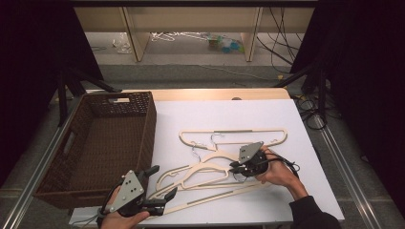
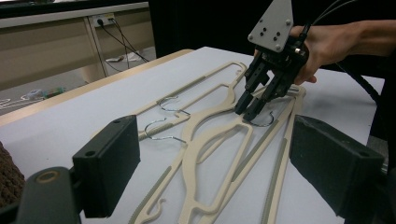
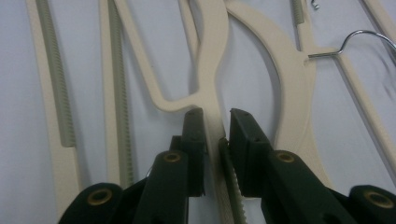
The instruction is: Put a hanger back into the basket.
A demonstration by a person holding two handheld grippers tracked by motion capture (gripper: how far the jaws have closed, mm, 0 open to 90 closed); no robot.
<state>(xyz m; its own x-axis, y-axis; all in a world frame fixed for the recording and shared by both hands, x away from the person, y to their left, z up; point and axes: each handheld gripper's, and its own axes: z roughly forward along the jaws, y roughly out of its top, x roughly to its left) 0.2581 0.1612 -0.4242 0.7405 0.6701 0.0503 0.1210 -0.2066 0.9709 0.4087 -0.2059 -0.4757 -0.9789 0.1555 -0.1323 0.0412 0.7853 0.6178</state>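
Note:
Three cream hangers lie overlapped on the white table (image 1: 267, 119). The farthest hanger (image 1: 234, 135) lies alone; the other two (image 1: 200, 172) cross each other nearer me. My right gripper (image 1: 235, 168) is tipped down over the crossed pair, its jaws shut on one cream hanger arm (image 3: 211, 70) that runs up between them. The left gripper view looks across at the right gripper (image 2: 250, 105) pinching that arm. My left gripper (image 1: 162, 182) hovers open at the near left end of the hangers, its jaws (image 2: 219, 172) wide apart with nothing between them.
A dark wicker basket (image 1: 148, 129) stands on the table's left side, close beside the left gripper. Metal hooks (image 2: 170, 105) stick up from the hangers. Beyond the table are a floor, cables and shelving legs.

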